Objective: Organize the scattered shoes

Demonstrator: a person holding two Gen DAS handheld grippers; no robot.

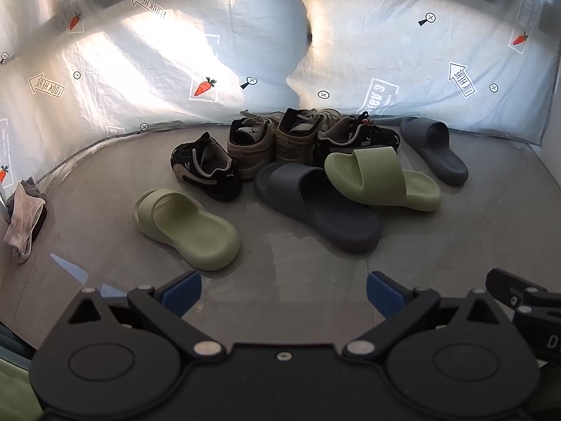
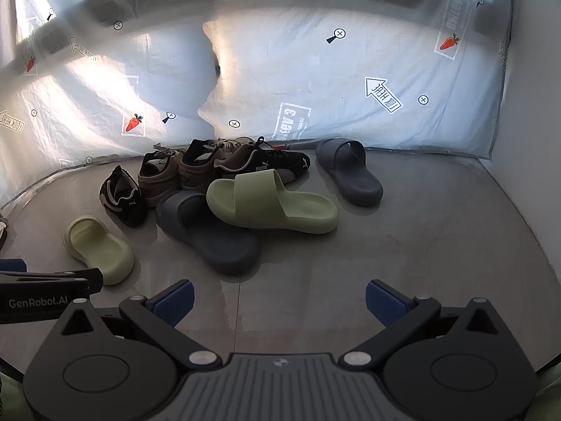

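Observation:
Several shoes lie scattered on the grey floor. One green slide (image 1: 186,228) (image 2: 100,249) lies alone at the left. The other green slide (image 1: 382,177) (image 2: 271,201) rests partly on a dark grey slide (image 1: 315,203) (image 2: 207,229). A second grey slide (image 1: 434,149) (image 2: 349,170) lies at the right. A black sneaker (image 1: 205,166) (image 2: 122,196), two tan sneakers (image 1: 250,144) (image 2: 159,175) and another black sneaker (image 1: 357,137) (image 2: 266,163) sit behind. My left gripper (image 1: 284,293) and right gripper (image 2: 278,301) are open and empty, short of the shoes.
A printed white sheet (image 1: 350,52) (image 2: 315,87) hangs behind the shoes. A crumpled cloth (image 1: 24,217) lies at the far left. A white wall (image 2: 536,105) stands at the right. The right gripper's body (image 1: 526,298) shows at the left view's right edge.

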